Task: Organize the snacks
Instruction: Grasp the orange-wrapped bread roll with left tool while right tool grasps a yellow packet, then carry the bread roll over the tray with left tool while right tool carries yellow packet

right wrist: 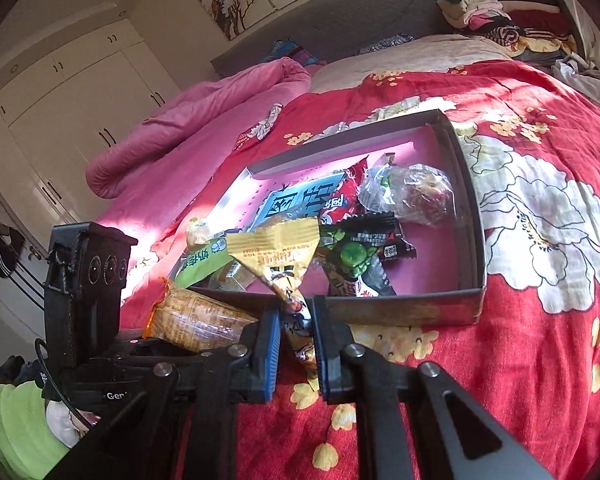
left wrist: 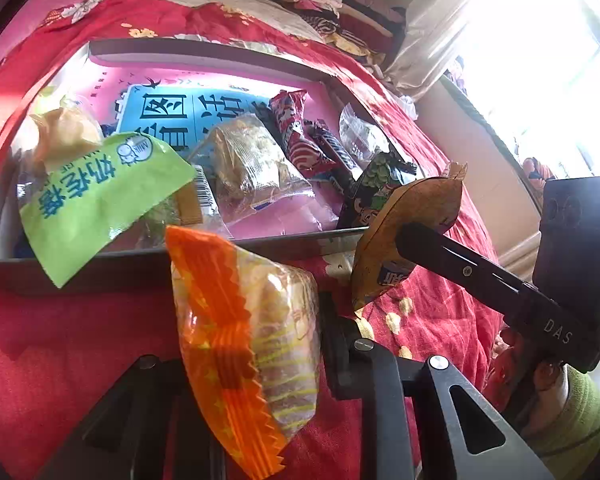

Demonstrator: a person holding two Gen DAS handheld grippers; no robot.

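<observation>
A shallow grey box with a pink floor [left wrist: 260, 246] [right wrist: 470, 208] lies on the red floral bedspread and holds several snack packets. My left gripper [left wrist: 256, 364] is shut on an orange-edged clear cake packet [left wrist: 252, 344], held just in front of the box's near wall; the packet also shows in the right wrist view [right wrist: 196, 320]. My right gripper [right wrist: 296, 340] is shut on a yellow-brown snack packet [right wrist: 284, 256], also at the near wall; it shows in the left wrist view [left wrist: 404, 236] with the right gripper [left wrist: 404, 240].
In the box lie a green packet [left wrist: 100, 196], a clear pastry packet [left wrist: 248, 164], a red packet [left wrist: 296, 136], a dark cartoon packet [right wrist: 352, 252] and a blue card [left wrist: 168, 120]. A pink quilt [right wrist: 204, 120] and folded clothes [right wrist: 496, 12] lie beyond.
</observation>
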